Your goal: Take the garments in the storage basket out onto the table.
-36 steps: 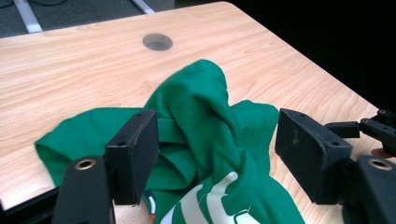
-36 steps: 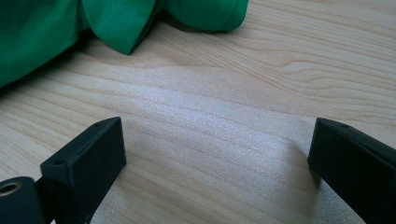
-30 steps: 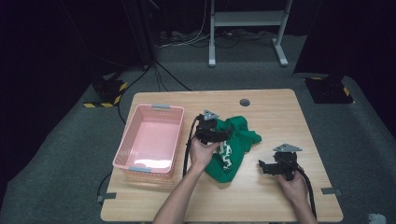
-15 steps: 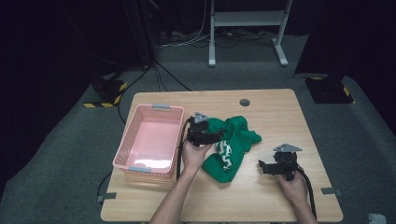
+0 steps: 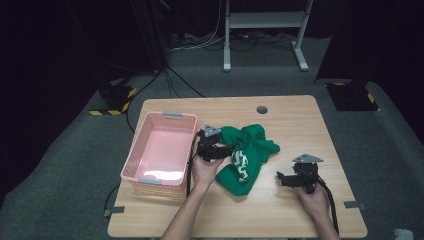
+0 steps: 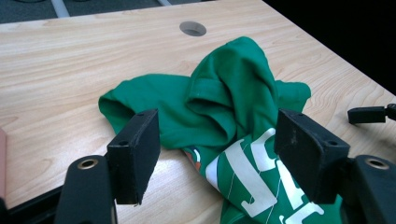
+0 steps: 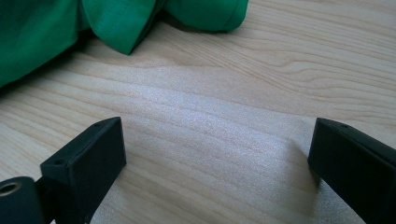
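Note:
A crumpled green shirt [image 5: 250,155] with white lettering lies on the wooden table [image 5: 290,120], just right of the pink basket [image 5: 160,150]. My left gripper [image 5: 230,149] sits at the shirt's left edge and points right into it. In the left gripper view its jaws stand open, with the green shirt [image 6: 224,93] on the table between and beyond the pads [image 6: 135,154], and no pad presses the cloth. My right gripper [image 5: 281,179] rests low at the table's right front, open over bare wood [image 7: 215,140], with the shirt's hem [image 7: 121,23] ahead of it.
The pink basket has nothing in it and stands at the table's left side. A round cable hole [image 5: 261,109] sits near the far edge. Bare wood lies between the shirt and the right gripper. Dark floor, cables and a white stand [image 5: 227,40] are behind the table.
My left gripper has shifted a little to the left and toward the person, along the shirt's left edge. The shirt and the right gripper have stayed put.

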A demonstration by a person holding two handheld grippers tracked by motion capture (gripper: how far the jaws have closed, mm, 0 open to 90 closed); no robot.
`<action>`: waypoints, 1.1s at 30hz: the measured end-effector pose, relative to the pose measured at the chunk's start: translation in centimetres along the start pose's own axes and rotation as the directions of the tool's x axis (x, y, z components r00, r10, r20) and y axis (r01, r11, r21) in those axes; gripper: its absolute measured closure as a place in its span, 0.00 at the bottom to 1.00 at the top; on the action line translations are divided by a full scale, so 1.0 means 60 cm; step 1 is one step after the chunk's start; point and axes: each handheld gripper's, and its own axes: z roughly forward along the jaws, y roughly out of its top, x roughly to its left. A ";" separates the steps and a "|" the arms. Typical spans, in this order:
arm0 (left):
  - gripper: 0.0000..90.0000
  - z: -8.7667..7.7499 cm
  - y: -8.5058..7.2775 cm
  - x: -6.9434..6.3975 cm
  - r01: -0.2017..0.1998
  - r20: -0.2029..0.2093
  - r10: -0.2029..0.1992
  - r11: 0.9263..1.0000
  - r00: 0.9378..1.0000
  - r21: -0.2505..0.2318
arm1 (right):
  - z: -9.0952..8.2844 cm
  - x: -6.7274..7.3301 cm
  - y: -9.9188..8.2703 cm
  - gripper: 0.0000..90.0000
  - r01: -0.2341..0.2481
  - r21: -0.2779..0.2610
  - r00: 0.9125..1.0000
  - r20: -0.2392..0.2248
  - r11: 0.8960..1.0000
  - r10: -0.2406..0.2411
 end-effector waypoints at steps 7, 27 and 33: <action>0.34 0.008 -0.015 0.000 0.002 -0.011 -0.001 1.000 1.000 0.012 | 0.000 0.000 0.000 0.05 0.003 -0.001 1.000 0.000 1.000 -0.003; 0.34 0.026 -0.047 0.005 0.034 -0.009 -0.034 0.999 0.999 0.033 | 0.000 0.000 0.000 0.05 0.003 -0.001 1.000 -0.001 1.000 -0.003; 0.34 0.035 -0.056 0.005 0.026 -0.024 -0.025 0.998 0.999 0.057 | 0.000 0.000 0.000 0.05 0.003 -0.002 1.000 -0.001 1.000 -0.003</action>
